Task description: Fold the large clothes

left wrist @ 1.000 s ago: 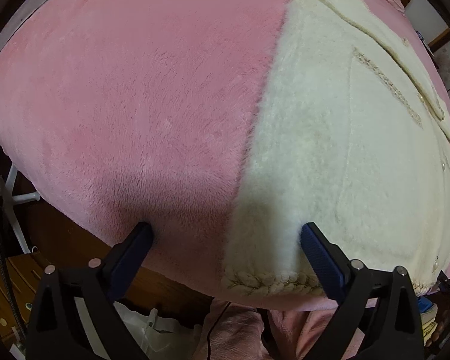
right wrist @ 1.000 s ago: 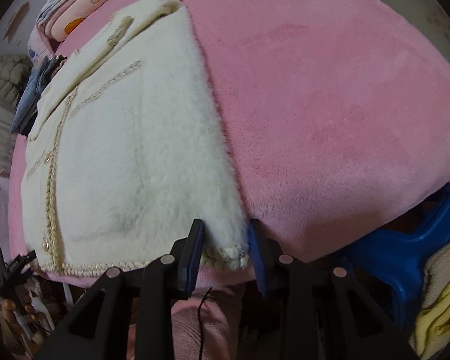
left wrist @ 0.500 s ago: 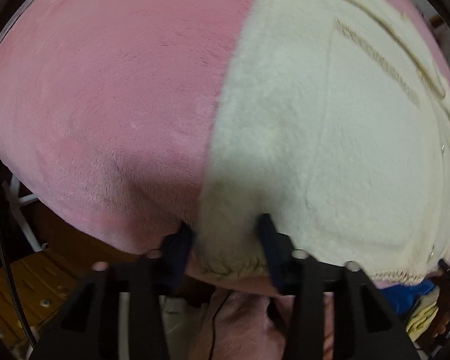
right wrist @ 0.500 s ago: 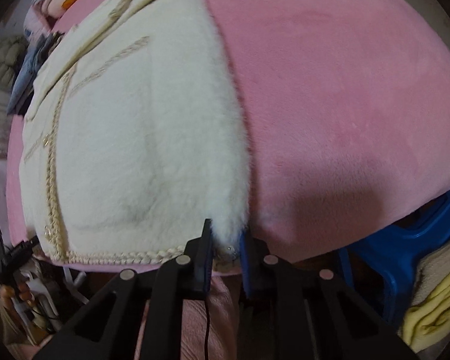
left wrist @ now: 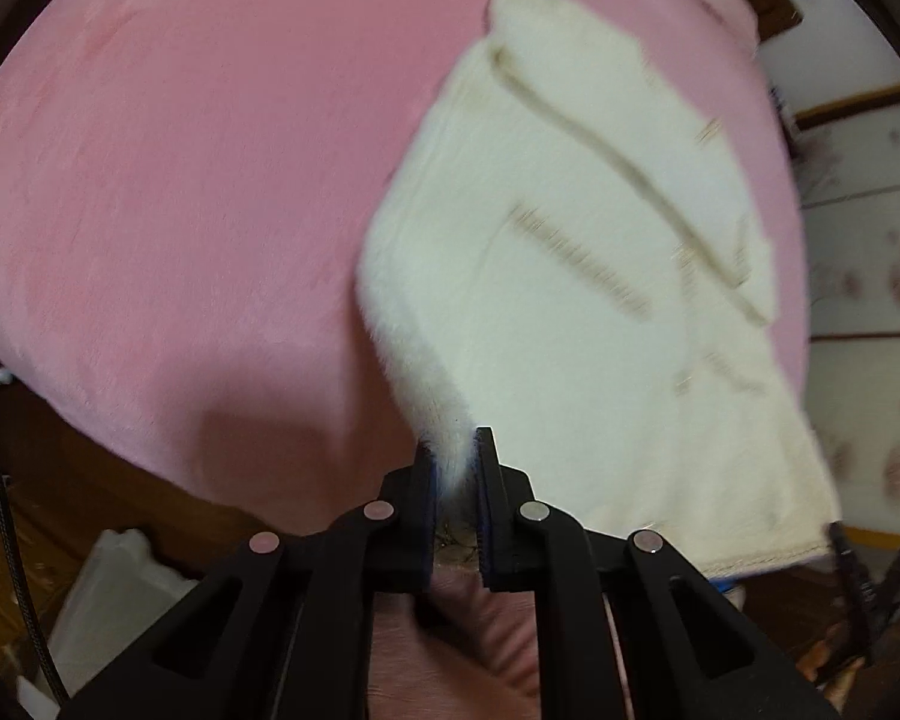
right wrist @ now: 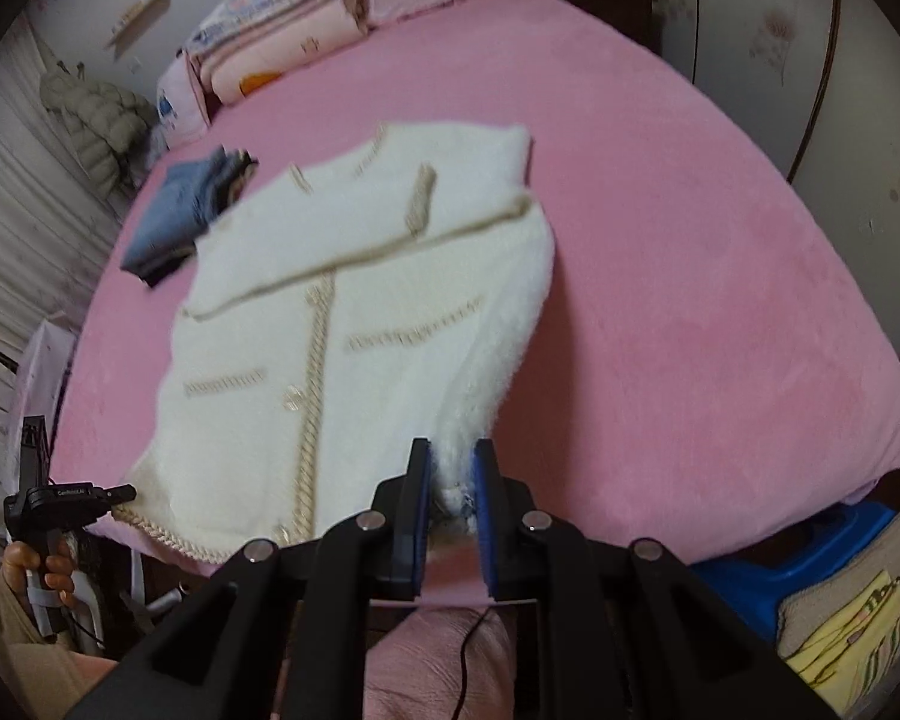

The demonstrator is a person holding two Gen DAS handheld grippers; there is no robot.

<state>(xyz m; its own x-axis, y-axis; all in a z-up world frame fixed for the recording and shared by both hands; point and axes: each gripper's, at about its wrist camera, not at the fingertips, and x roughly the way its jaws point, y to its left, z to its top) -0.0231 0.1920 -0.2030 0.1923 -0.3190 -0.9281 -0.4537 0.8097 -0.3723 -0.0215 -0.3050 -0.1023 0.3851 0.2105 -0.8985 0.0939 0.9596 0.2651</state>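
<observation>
Cream fleece jacket (right wrist: 354, 324) hem pinched, both jaws clamped

My right gripper (right wrist: 453, 468) pinches the cream cardigan's (right wrist: 354, 312) near right hem corner, lifted off the pink bed (right wrist: 690, 276); my left gripper (right wrist: 114, 495) grips its left corner. Folded jeans (right wrist: 177, 216) lie beyond.

1. The cardigan (right wrist: 354, 324) lies spread on the bed (right wrist: 690, 276), ahead of both claws.
2. Its near right corner sits between the right claw (right wrist: 453, 468) pads; its near left corner sits in the left claw (left wrist: 455, 450).
3. Folded jeans (right wrist: 180, 222) lie beyond the cardigan, to the left.
4. Stacked bedding (right wrist: 270, 42) sits farthest away, at the bed's head.
</observation>
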